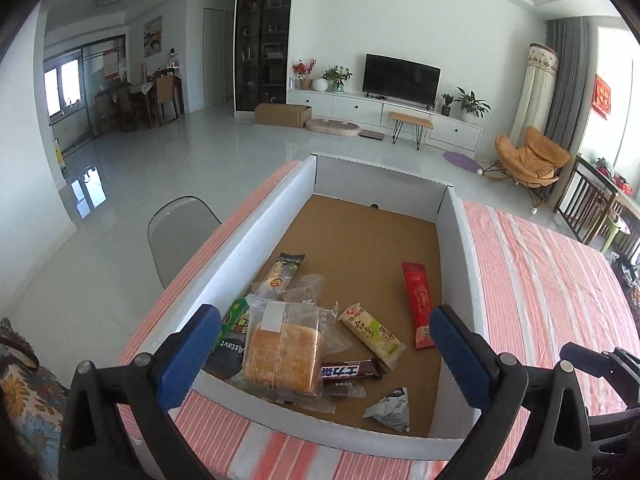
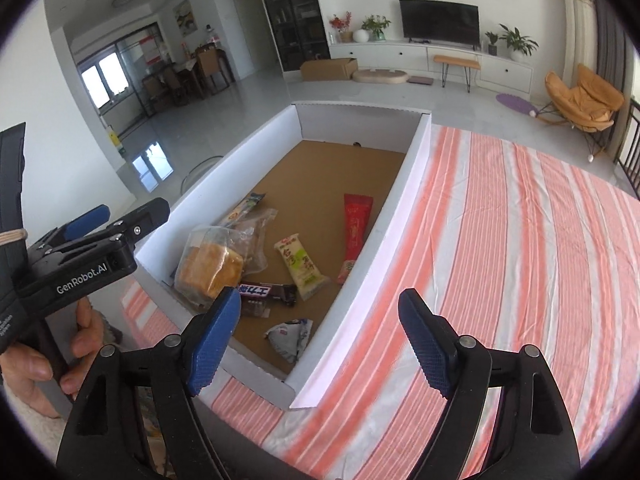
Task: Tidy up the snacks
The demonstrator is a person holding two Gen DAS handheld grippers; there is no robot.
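One box (image 1: pixel 256 224), perhaps eight snacks (image 1: pixel 280 354); two grippers (image 1: pixel 320 344)

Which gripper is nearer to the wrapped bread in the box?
Left. The left gripper, open, hangs right over the bread at the box's near left corner. The right gripper, also open, sits off toward the box's near right corner, beside the striped cloth.

Daylight fills the room evenly and brightly, coming from the windows (image 1: pixel 64 84) far off to the left of my fingers (image 1: pixel 188 356) and from a washed-out one on the right edge. It throws white glare on the glossy floor (image 1: pixel 88 190) beyond them and only soft shadows under the box's wall (image 2: pixel 400 216). The fisheye bends straight edges, black corners ring each view, and everything stays fairly sharp.
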